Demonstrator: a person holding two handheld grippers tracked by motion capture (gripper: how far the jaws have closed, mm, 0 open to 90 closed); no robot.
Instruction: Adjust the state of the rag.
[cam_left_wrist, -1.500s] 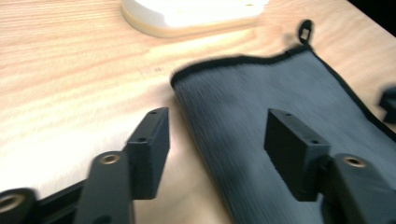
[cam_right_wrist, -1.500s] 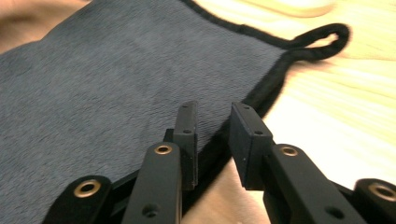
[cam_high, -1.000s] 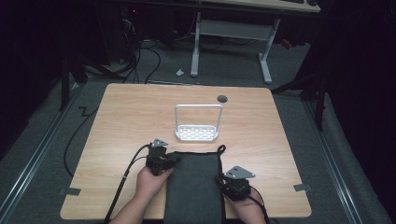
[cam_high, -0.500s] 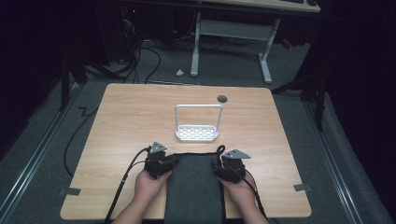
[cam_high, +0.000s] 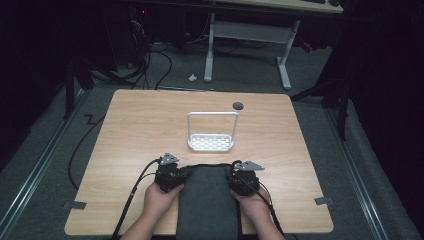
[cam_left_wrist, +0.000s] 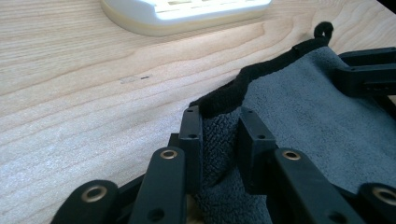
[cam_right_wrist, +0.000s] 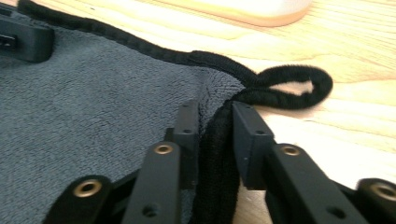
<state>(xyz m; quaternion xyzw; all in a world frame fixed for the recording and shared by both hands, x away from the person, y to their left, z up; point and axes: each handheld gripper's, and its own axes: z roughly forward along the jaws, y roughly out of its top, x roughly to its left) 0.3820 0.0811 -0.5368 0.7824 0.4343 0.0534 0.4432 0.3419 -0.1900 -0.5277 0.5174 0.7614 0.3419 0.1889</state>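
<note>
A dark grey towel (cam_high: 207, 200) with a black hem lies at the table's near edge and hangs over it. My left gripper (cam_high: 170, 176) is at its far left corner. In the left gripper view its jaws have just been closing, and a fold of the towel (cam_left_wrist: 219, 140) is pinched between them. My right gripper (cam_high: 244, 181) is at the far right corner. Its jaws have also just been closing and pinch the black hem (cam_right_wrist: 215, 140) beside the towel's hanging loop (cam_right_wrist: 292, 86).
A white perforated rack (cam_high: 211, 142) with a tall loop handle stands mid-table, just beyond the towel. Behind it a dark round grommet (cam_high: 238, 105) sits in the wooden table (cam_high: 140, 130). Cables trail from both grippers toward the near edge.
The right gripper moved forward and inward from the towel's right side to its far right corner and closed on the hem. The left gripper stayed in place.
</note>
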